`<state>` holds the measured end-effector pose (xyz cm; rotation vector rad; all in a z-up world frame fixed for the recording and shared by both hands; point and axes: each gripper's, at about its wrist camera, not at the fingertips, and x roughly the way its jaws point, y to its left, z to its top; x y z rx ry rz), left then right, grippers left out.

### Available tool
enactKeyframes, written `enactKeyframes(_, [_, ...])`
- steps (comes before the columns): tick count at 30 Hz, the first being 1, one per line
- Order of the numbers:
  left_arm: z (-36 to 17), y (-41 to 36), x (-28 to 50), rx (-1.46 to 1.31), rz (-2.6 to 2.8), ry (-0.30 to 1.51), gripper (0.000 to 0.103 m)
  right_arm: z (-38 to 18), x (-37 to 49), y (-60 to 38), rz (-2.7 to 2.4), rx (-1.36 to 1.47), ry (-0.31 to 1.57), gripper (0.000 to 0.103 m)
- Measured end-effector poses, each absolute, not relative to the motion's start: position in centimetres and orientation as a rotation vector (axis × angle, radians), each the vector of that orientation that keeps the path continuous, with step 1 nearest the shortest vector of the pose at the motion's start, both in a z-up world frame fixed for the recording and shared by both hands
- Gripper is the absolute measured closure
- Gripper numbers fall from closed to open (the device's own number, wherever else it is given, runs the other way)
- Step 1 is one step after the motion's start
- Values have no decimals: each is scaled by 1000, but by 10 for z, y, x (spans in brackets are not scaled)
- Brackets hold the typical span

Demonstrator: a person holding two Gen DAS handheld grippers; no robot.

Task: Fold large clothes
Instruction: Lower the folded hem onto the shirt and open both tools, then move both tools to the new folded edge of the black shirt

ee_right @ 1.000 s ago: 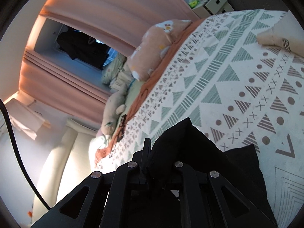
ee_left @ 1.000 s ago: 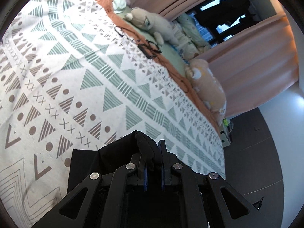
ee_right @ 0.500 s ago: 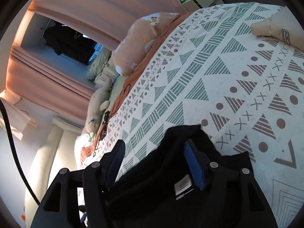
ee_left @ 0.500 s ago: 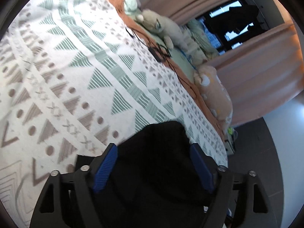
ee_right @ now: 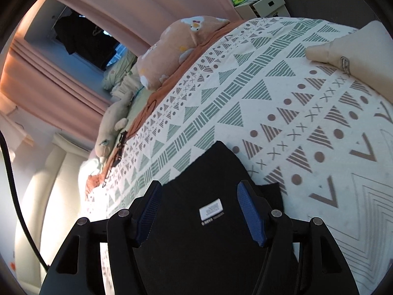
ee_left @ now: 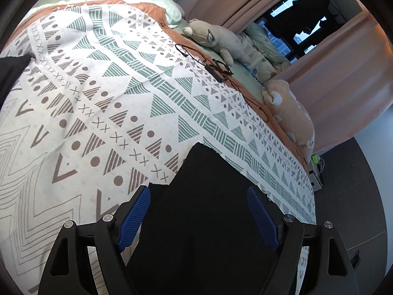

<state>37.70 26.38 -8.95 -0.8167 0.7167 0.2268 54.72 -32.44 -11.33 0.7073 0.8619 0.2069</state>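
Note:
A black garment (ee_left: pixel 203 211) lies folded on the patterned bedspread (ee_left: pixel 103 103), its far corner pointing up the bed. My left gripper (ee_left: pixel 199 206) is open above it, its blue pads (ee_left: pixel 133 216) apart and holding nothing. In the right wrist view the same black garment (ee_right: pixel 203 241) shows a white label (ee_right: pixel 211 209). My right gripper (ee_right: pixel 200 207) is open over it, blue pads (ee_right: pixel 251 213) wide apart and empty.
Stuffed toys (ee_left: pixel 216 36) and a peach pillow (ee_left: pixel 292 118) line the far bed edge, with a black cable (ee_left: pixel 216 67) beside them. A beige garment (ee_right: pixel 351 56) lies at right. Another dark cloth (ee_left: pixel 11 73) sits at far left. Curtains (ee_left: pixel 331 78) and dark floor (ee_left: pixel 351 191) lie beyond.
Both grippers opened and let go of the black garment, which now lies flat on the bed. Both have drawn back and risen a little.

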Motion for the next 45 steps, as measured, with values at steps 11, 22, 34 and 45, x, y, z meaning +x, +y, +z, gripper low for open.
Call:
enactKeyframes(11, [-122, 238, 326, -741, 204, 818, 31, -120, 484, -331, 207, 547, 899, 39])
enactKeyframes(22, [-162, 239, 297, -752, 215, 910, 47, -156, 446, -348, 180, 516, 986, 39])
enactKeyframes(34, [-195, 232, 282, -756, 240, 1004, 80, -201, 424, -348, 187, 457, 1102, 55])
enactKeyframes(45, [-192, 229, 263, -737, 288, 1010, 77, -204, 407, -348, 119, 372, 1145, 56])
